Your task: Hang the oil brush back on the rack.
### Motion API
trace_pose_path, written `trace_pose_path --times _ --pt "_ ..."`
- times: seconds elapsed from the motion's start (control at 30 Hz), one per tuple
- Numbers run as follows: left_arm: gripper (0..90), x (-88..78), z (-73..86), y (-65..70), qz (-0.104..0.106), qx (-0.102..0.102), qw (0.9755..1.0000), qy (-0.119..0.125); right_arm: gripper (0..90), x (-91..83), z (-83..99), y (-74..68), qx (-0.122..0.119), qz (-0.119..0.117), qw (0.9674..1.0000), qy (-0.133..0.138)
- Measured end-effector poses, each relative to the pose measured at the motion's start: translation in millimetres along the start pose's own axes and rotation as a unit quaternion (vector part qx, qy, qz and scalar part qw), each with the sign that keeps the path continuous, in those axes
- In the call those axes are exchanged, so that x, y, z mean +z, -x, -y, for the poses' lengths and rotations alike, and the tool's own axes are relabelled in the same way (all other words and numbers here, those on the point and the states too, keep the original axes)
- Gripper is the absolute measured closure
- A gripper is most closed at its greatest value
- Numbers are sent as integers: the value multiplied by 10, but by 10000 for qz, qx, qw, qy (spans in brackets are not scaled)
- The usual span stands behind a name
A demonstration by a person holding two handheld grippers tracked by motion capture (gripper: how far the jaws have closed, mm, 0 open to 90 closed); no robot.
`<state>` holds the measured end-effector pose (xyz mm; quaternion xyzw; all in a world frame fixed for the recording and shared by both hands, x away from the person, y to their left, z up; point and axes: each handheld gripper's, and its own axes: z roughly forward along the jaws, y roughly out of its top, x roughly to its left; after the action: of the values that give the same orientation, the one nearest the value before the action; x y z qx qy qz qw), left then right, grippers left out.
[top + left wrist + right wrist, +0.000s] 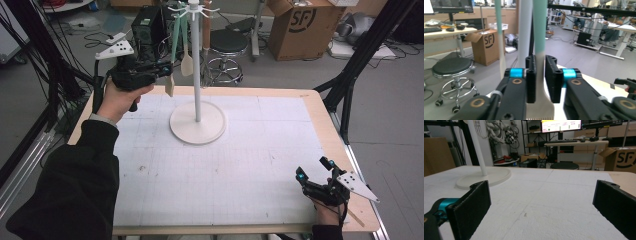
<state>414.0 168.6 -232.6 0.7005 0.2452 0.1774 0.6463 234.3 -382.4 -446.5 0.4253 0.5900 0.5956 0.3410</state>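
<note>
A white stand [196,95] with hooks at its top rises from a round base [197,122] at the table's far middle. Two green-handled spatulas hang from it. My left gripper [167,71], held up at the far left, has its jaws on either side of the nearer spatula [170,86]. In the left gripper view both pads lie against the edges of its pale lower part [540,75], below the green handle. The second spatula [186,64] hangs free beside the pole. My right gripper [312,168] rests at the table's near right corner, open and empty [541,202], facing the base [486,176].
A wooden border [320,130] frames the white gridded mat. Beyond the far edge stand a black stool [227,45], a cardboard box [300,25] and a dark equipment case [147,27]. Black frame legs [350,85] slant down at the right.
</note>
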Motion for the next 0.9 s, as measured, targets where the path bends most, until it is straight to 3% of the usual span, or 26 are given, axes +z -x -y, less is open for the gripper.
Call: trace_pose_path --times 0.27,0.47,0.63,0.8,0.9 --pt "463 -89 14 89 11 125 9999 114 5 7 1 -19 -28 -22 10000 -8" --pt "270 -218 139 168 -43 310 9991 299 5 10 -1 -48 -20 -74 10000 -19" --pt "28 -300 253 247 -82 176 9995 253 5 5 -7 -59 -32 -66 10000 -2" --pt "16 -424 394 336 -100 178 9991 381 5 -2 -17 -63 -72 -55 10000 21" --pt "16 -503 498 389 -215 220 9986 422 5 -6 -20 -66 -21 -54 10000 32"
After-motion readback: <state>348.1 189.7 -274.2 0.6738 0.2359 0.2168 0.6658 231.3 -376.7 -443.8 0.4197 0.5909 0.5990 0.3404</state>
